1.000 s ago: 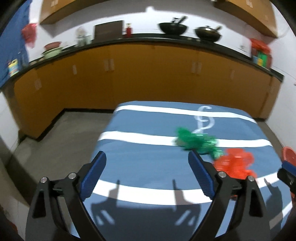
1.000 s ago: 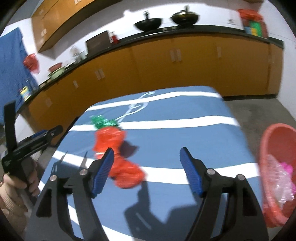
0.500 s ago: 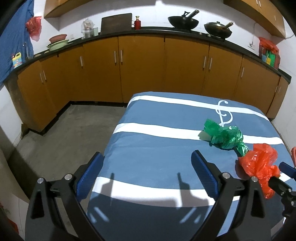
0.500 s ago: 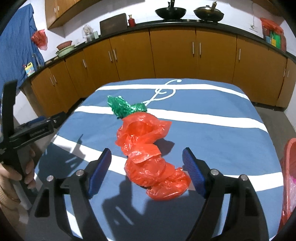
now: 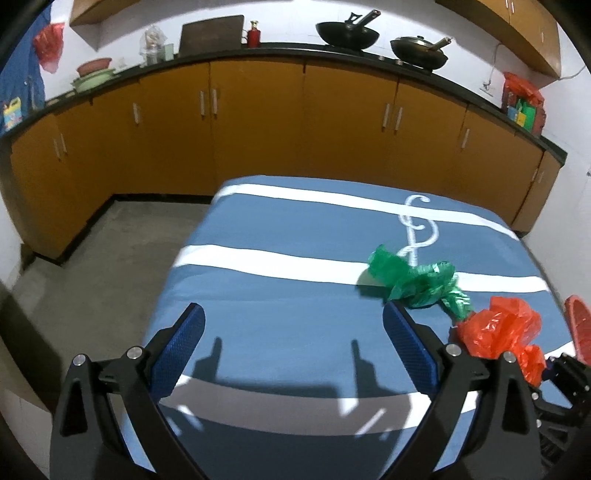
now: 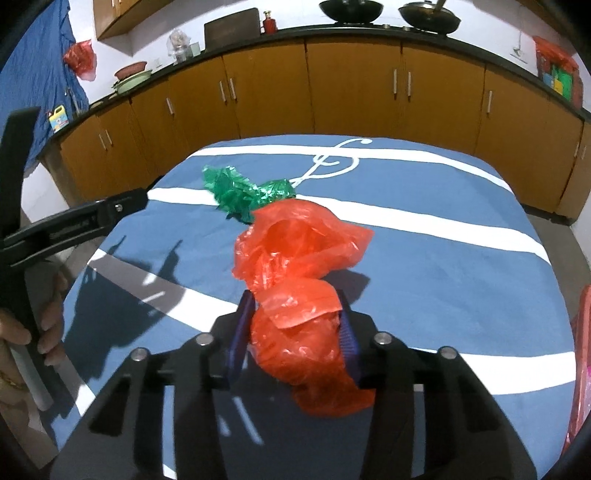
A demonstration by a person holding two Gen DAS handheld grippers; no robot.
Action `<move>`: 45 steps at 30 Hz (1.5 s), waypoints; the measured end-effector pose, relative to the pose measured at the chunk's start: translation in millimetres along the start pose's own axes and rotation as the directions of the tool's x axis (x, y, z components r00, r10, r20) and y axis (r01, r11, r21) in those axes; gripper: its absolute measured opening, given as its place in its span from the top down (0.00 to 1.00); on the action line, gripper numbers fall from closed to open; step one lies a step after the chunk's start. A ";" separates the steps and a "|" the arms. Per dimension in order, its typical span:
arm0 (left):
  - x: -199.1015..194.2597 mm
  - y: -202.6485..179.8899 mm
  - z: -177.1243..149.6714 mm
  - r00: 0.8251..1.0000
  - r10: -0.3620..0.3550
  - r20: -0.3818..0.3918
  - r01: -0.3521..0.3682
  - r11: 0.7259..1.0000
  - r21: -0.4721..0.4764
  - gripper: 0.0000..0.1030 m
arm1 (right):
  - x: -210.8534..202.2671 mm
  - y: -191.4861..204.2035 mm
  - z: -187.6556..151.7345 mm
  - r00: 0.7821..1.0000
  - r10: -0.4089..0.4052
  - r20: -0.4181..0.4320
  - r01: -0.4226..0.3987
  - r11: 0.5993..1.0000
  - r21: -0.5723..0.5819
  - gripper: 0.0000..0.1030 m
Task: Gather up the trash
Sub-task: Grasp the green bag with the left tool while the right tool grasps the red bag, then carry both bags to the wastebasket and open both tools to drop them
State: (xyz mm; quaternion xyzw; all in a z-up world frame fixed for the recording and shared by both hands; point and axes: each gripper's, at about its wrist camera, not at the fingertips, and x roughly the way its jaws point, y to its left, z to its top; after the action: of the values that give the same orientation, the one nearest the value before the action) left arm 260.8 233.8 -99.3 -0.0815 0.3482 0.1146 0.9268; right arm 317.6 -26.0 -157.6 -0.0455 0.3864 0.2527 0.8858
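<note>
the crumpled red thin-plastic bag (image 6: 295, 280) lies on the blue table cloth with white stripes (image 6: 424, 266), toward the near middle of the table. it is glossy, translucent and creased into loose folds, its far part puffed open like a pouch and its near part bunched into a tight wad. touching its far end is the crinkled green plastic bag (image 6: 245, 195), shinier and twisted into a rope-like shape, lying across a white stripe beside a white curled treble-clef figure (image 6: 334, 160) on the cloth.

the right gripper (image 6: 293, 332) has its blue ribbed pads (image 6: 242, 332) drawn in narrow, pinching the near wad of the red bag between them; the plastic bulges out above and below the fingers.

the left gripper (image 5: 291, 343) stands spread wide with nothing between its textured blue pads (image 5: 183, 347), over the near-left part of the cloth; its right finger tip sits just beside the green bag (image 5: 417, 280) in the left wrist view, whether touching i cannot tell. the red bag (image 5: 498, 332) shows beyond that finger.

a red plastic mesh basket (image 6: 581, 373) sits off the table's right edge. orange-brown wooden cabinets (image 6: 354, 88) under a black counter wrap the room, with two black woks (image 5: 347, 33) on top.
</note>
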 end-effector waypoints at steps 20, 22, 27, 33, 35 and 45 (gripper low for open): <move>49.6 -100.2 24.7 0.991 -0.117 -0.071 0.132 0.959 0.251 0.04 | -36.9 -117.4 -15.0 0.987 -0.159 0.032 0.145 0.951 0.272 0.63; 59.6 -103.1 22.9 0.989 -0.106 -0.100 0.129 0.956 0.265 0.04 | -36.3 -116.8 -17.2 0.987 -0.160 0.031 0.145 0.952 0.270 0.63; 73.2 -103.4 18.5 0.979 -0.123 -0.162 0.161 0.955 0.247 0.04 | -36.3 -115.2 -18.5 0.987 -0.160 0.032 0.145 0.950 0.275 0.63; 71.9 -103.2 16.5 0.972 -0.163 -0.168 0.202 0.947 0.249 0.24 | -36.4 -115.5 -17.8 0.986 -0.162 0.033 0.146 0.948 0.282 0.63; 69.9 -103.8 15.4 0.970 -0.177 -0.167 0.216 0.942 0.257 0.33 | -36.3 -114.4 -17.9 0.986 -0.162 0.032 0.147 0.948 0.281 0.63; 48.7 -108.6 12.6 0.977 -0.179 -0.112 0.204 0.935 0.290 0.79 | -45.0 -110.9 -18.2 0.985 -0.163 0.049 0.143 0.949 0.281 0.63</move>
State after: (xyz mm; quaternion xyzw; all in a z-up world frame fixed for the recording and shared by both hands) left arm 333.5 140.1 -114.6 0.0217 0.3905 -0.0339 0.9197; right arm 333.3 -145.8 -151.1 0.0580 0.3814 0.1284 0.9136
